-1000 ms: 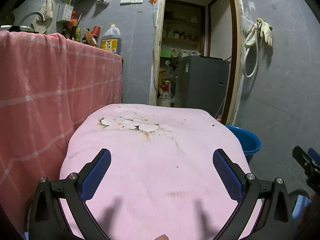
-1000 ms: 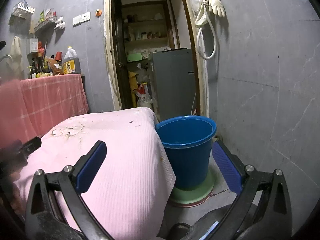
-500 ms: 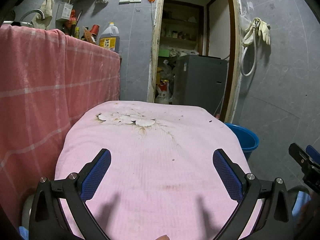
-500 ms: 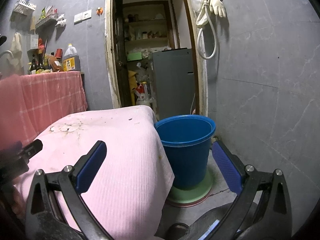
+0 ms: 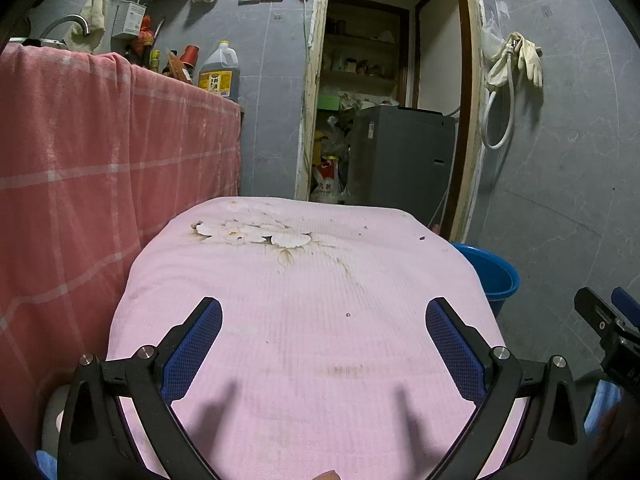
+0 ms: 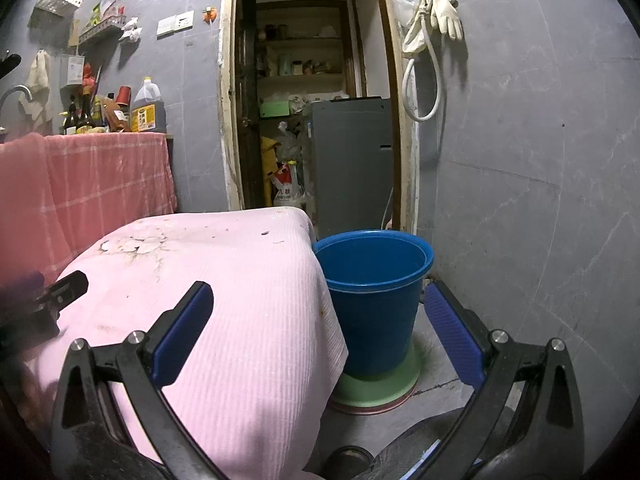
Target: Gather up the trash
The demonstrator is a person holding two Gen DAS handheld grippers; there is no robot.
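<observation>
Left gripper (image 5: 322, 322) hangs with its blue-padded jaws spread wide, nothing between them, poised over the pink ribbed cloth-covered table (image 5: 304, 344). Right gripper (image 6: 318, 304) is just as wide apart and empty, looking past the table's right corner towards the floor.

Biggest thing in the room: the grey tiled wall (image 6: 520, 140), with an open doorway and a grey upright appliance (image 6: 348, 160) standing inside it. To the left, a red checked cloth (image 5: 100, 168) drapes over a counter, with a large brown-liquid jug with a yellow label (image 5: 219, 72) on top. The pink table carries a faded floral print (image 5: 252, 234).

Just beside the table's right edge sits the round blue plastic bucket (image 6: 374, 300), upright on a pale green disc base (image 6: 380, 394), and nothing can be seen inside it.

Now the trash: only tiny dark specks on the pink cloth, one crumb (image 5: 422, 237) near the far right corner and a smaller speck (image 5: 347, 314) mid-table, both well apart from either gripper. Pale rubber gloves (image 6: 444, 16) hang on the wall.
</observation>
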